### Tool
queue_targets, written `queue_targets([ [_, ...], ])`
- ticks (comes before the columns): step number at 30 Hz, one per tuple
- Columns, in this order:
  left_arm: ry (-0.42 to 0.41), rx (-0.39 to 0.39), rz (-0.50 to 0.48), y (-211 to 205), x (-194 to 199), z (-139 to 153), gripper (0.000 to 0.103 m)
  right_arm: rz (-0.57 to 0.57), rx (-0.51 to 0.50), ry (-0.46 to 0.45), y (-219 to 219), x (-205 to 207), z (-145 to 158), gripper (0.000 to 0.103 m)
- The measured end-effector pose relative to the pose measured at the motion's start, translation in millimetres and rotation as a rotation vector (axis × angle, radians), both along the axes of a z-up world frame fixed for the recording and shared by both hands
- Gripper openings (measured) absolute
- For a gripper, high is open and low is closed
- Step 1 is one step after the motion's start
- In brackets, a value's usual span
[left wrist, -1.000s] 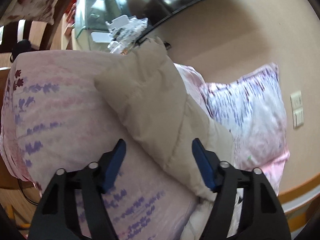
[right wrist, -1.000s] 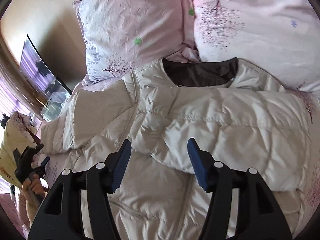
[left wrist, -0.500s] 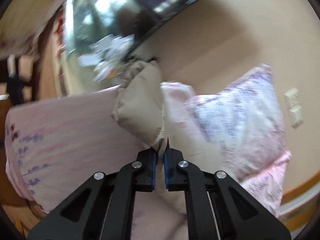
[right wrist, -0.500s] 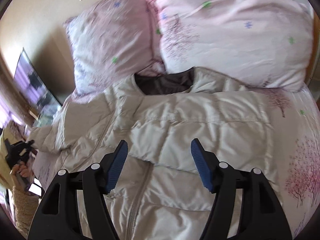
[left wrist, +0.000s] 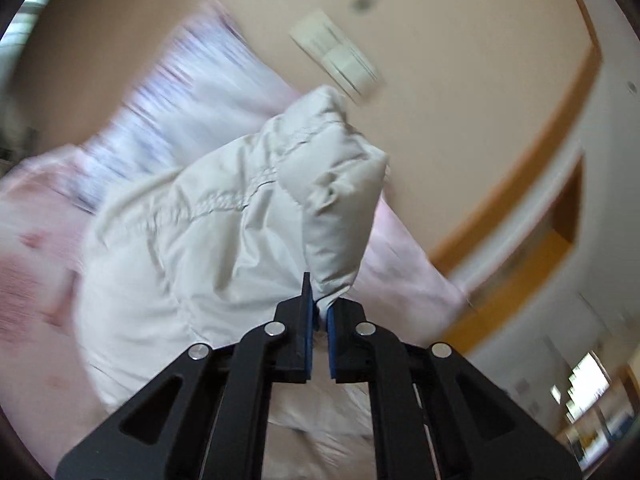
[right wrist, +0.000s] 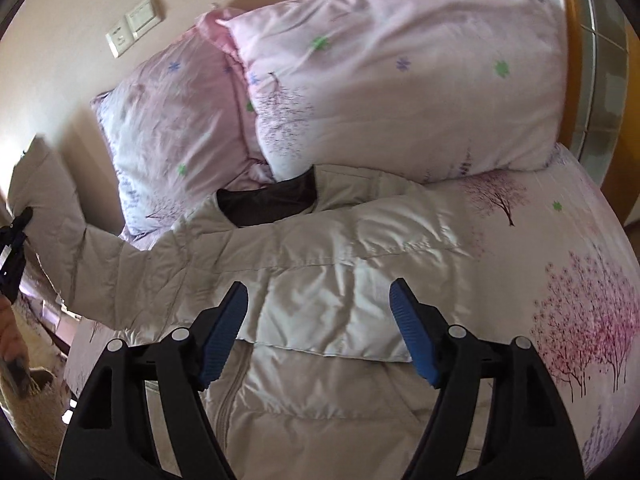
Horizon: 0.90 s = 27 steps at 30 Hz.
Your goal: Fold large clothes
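Puffy beige down jacket (right wrist: 328,280) sprawls mid-frame on the floral bedspread (right wrist: 568,280), collar under the pillows (right wrist: 400,80). Looks light, squashy, slippery. Left gripper (left wrist: 319,312) pinches the sleeve cuff (left wrist: 340,216); cuffs and hems grip best. Right gripper (right wrist: 320,320) gapes above the chest.

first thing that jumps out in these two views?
The left gripper is shut on a puffy jacket sleeve, lifted off the bed at the left. The rest of the jacket lies spread on the bed below two pink pillows, with the right gripper open above its chest.
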<state>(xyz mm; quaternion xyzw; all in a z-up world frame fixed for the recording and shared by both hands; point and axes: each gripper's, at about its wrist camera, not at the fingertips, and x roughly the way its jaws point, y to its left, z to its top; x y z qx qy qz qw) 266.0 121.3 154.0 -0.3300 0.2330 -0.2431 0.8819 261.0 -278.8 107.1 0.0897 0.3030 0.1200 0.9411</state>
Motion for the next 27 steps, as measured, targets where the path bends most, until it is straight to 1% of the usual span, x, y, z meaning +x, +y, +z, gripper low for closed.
queue_targets([
  [4, 0.041, 0.044, -0.167, -76, 20, -21, 0.006, -0.024, 0.009, 0.003, -8, 3, -3, 0.075],
  [6, 0.079, 0.064, -0.216, -104, 30, -35, 0.006, -0.036, 0.012, 0.002, -13, 5, -4, 0.075],
  [9, 0.142, 0.090, -0.251, -130, 44, -55, 0.006, -0.053, 0.008, -0.003, -18, 5, -4, 0.075],
  [12, 0.205, 0.152, -0.287, -158, 53, -79, 0.006, -0.067, 0.015, 0.001, -24, 9, -5, 0.075],
  [13, 0.235, 0.200, -0.313, -172, 56, -89, 0.007, -0.070, 0.020, 0.005, -26, 12, -6, 0.075],
  [15, 0.272, 0.269, -0.348, -187, 59, -104, 0.008, -0.073, 0.026, 0.015, -28, 16, -8, 0.075],
  [16, 0.288, 0.307, -0.363, -197, 59, -110, 0.014, -0.070, 0.039, 0.026, -30, 20, -9, 0.075],
  [17, 0.297, 0.330, -0.379, -202, 56, -117, 0.032, -0.064, 0.055, 0.037, -31, 23, -11, 0.075],
  [18, 0.306, 0.341, -0.404, -205, 53, -122, 0.047, -0.056, 0.073, 0.050, -31, 26, -12, 0.075],
  [19, 0.310, 0.343, -0.404, -205, 53, -123, 0.072, -0.045, 0.097, 0.067, -31, 30, -14, 0.074],
  [20, 0.299, 0.341, -0.403, -205, 50, -123, 0.081, -0.033, 0.115, 0.081, -30, 33, -16, 0.074],
  [22, 0.261, 0.341, -0.421, -200, 42, -115, 0.082, -0.006, 0.145, 0.105, -27, 37, -19, 0.074],
  [23, 0.250, 0.342, -0.420, -196, 39, -111, 0.087, 0.008, 0.160, 0.119, -25, 39, -20, 0.074],
  [24, 0.233, 0.338, -0.413, -185, 33, -105, 0.088, 0.024, 0.179, 0.135, -23, 42, -23, 0.073],
  [25, 0.219, 0.335, -0.404, -175, 30, -103, 0.091, 0.051, 0.203, 0.162, -19, 46, -26, 0.071],
  [26, 0.200, 0.336, -0.387, -161, 24, -99, 0.094, 0.069, 0.214, 0.181, -16, 48, -30, 0.066],
  [27, 0.189, 0.342, -0.366, -151, 18, -96, 0.096, 0.095, 0.225, 0.204, -12, 52, -34, 0.064],
])
